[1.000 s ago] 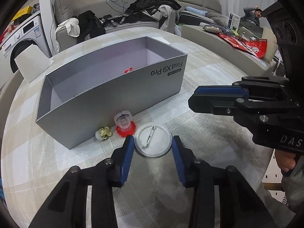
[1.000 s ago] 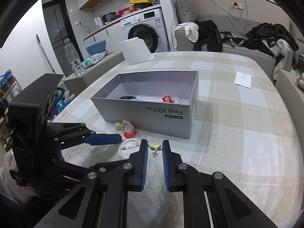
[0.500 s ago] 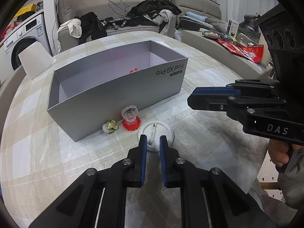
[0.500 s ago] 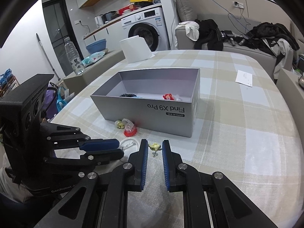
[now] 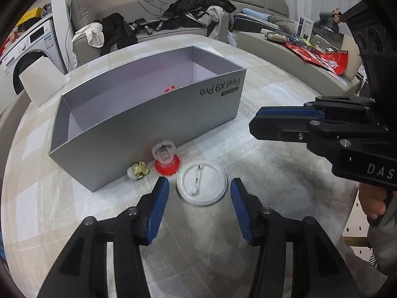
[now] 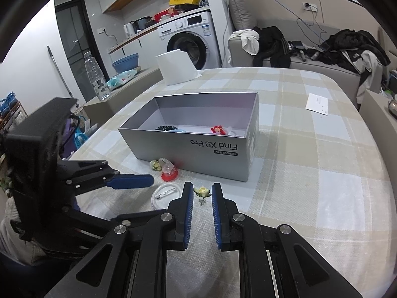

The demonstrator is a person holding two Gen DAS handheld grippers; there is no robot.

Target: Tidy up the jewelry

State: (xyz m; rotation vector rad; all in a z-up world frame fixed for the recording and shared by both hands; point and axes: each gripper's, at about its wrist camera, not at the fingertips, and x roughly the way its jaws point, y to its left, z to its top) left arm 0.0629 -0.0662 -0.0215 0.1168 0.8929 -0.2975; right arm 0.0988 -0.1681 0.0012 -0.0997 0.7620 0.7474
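A grey open box marked "Find X9 Pro" stands on the checked table; it also shows in the right wrist view, with a red flower piece and a dark band inside. In front of it lie a round white badge with a pin, a red-based clear ornament and a small yellow flower piece. My left gripper is open, its fingers on either side of the badge. My right gripper stands narrowly open around a yellow flower earring, not clearly pressing on it.
A white paper bag stands at the table's far edge. A paper slip lies on the table at the right. A sofa with clothes, a washing machine and a water bottle surround the table.
My left gripper was shut half a second ago and has now opened wide around the white badge. My right gripper has opened a little around the yellow earring and stayed in place.
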